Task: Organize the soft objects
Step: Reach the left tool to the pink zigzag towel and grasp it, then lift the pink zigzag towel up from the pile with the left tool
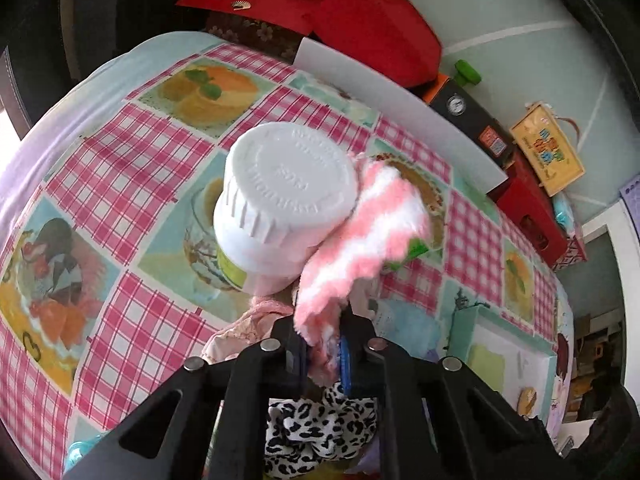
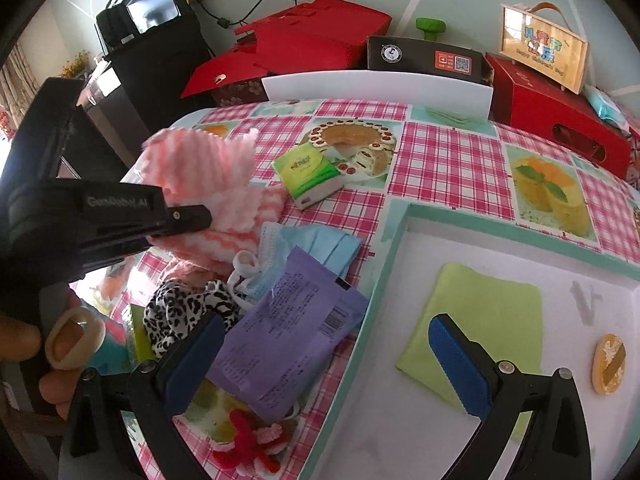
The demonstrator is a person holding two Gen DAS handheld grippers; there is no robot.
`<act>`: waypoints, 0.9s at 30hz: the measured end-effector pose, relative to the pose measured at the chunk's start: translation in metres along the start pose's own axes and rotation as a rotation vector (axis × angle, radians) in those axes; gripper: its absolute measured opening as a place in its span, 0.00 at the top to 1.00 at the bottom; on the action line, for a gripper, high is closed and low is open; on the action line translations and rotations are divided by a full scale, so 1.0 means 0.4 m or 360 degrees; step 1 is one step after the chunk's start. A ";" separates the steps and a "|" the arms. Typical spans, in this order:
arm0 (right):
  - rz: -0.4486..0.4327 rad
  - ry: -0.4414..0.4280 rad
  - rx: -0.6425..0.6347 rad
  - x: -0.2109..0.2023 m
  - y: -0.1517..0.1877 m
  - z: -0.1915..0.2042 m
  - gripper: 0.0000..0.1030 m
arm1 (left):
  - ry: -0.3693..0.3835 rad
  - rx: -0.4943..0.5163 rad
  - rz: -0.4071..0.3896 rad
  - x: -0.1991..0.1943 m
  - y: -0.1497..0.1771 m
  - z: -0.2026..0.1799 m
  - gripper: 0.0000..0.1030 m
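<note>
Left gripper (image 1: 325,344) clamped on pink-white fuzzy cloth (image 1: 360,240), cloth lifted over checked tablecloth (image 1: 132,160), beside white jar (image 1: 280,204). Right gripper (image 2: 326,360) fingers wide apart, empty, hovering over tray (image 2: 384,280) edge near purple packet (image 2: 296,336), leopard cloth (image 2: 176,316).

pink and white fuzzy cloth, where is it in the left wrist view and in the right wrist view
Left wrist view: the pink and white fuzzy cloth rises from bottom centre, pinched in the left tool, beside a white jar.
Right wrist view: the cloth is at left, above centre, with the left tool in front of it.
Shared landmark: the leopard-print fabric lies just below the cloth in both.
</note>
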State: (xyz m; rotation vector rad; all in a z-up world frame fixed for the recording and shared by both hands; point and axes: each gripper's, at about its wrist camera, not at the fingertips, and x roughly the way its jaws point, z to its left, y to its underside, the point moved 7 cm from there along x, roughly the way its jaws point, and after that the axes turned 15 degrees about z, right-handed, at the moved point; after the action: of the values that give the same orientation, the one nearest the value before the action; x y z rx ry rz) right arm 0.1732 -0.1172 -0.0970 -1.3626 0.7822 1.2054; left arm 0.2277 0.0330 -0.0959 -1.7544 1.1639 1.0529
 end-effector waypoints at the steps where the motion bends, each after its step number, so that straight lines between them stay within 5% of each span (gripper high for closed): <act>1: 0.0001 0.0004 -0.0007 0.001 0.000 0.002 0.00 | 0.0013 0.0012 -0.0012 -0.005 0.000 -0.005 0.90; 21: 0.0044 0.0027 -0.0110 0.012 0.028 0.043 0.00 | 0.0248 0.0108 -0.0131 -0.102 0.007 -0.041 0.91; 27: 0.0042 -0.0020 -0.0122 0.005 0.030 0.056 0.08 | 0.0330 0.0127 -0.0238 -0.176 0.008 -0.048 0.91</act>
State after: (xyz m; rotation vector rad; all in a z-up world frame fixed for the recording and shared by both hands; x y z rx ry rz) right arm 0.1575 -0.0973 -0.0999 -1.4093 0.7538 1.2746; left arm 0.2120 0.0367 -0.0248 -1.8886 1.1618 0.7405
